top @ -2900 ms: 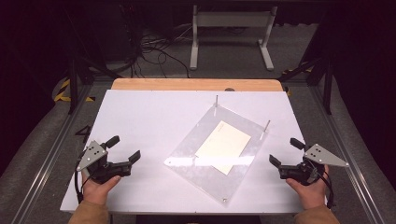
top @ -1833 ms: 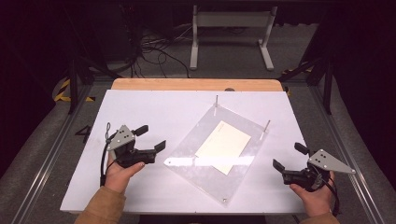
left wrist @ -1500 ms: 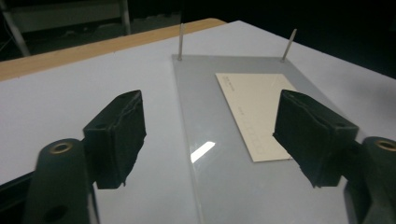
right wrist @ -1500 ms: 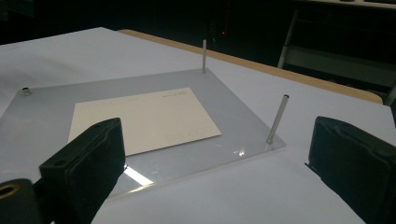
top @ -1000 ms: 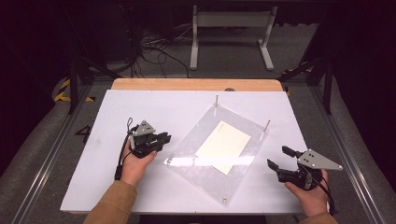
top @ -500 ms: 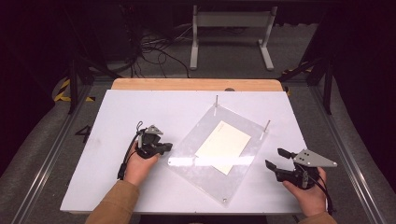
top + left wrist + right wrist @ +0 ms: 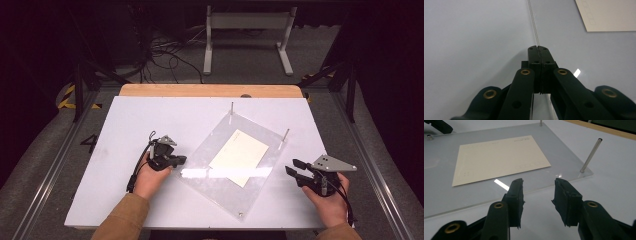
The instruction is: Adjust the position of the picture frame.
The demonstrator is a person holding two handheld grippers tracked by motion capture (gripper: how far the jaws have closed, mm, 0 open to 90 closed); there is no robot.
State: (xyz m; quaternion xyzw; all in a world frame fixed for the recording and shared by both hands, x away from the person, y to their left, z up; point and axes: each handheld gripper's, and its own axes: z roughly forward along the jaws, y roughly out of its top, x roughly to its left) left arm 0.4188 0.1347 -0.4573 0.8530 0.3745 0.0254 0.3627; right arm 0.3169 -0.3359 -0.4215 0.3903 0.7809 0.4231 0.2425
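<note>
- Left gripper is seen clamped fully shut, tips parked right at the left edge of the clear plate; nothing can be made out between them.
- Right gripper has just been closing, jaws apart and nothing held, just beside the plate's right edge.
- Cream card is laid flat on the plate, mid-table.
</note>
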